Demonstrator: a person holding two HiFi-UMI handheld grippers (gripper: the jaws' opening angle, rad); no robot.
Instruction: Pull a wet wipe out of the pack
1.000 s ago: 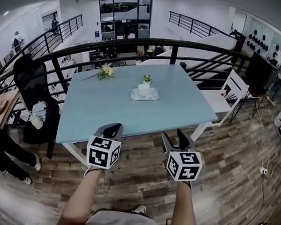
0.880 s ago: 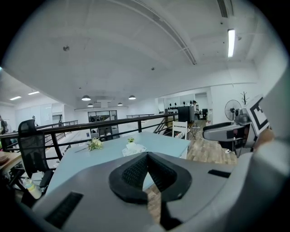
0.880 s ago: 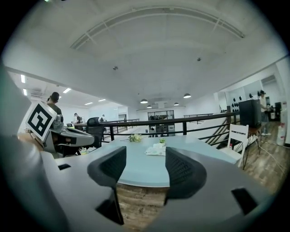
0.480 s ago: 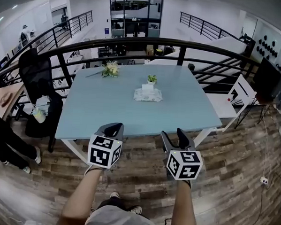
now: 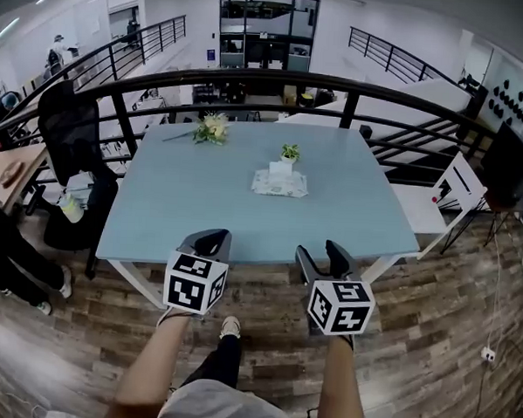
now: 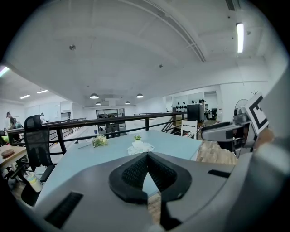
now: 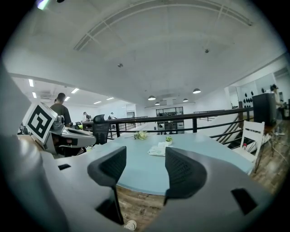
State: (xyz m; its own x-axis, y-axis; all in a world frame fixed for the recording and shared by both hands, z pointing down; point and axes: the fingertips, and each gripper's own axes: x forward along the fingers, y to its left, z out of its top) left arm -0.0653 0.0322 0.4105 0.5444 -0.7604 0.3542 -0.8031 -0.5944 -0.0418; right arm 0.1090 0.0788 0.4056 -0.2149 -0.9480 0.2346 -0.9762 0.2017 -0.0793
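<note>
well apart from both grippers, the wet wipe pack (image 5: 280, 184) is seen lying on the blue table (image 5: 192, 200), just before a small potted plant (image 5: 289, 152). the left gripper (image 5: 209, 239) is held closed on nothing; the right gripper (image 5: 320, 251) is spread wide, empty.

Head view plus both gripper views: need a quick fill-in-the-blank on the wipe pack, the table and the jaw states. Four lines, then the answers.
1. The wet wipe pack lies on the table, and ____ gripper touches it.
2. The right gripper has its jaws ____, with nothing between them.
3. The left gripper has its jaws ____.
4. Seen from the person, the potted plant stands on the pack's ____ side.

Missing words: neither; open; shut; far.
</note>
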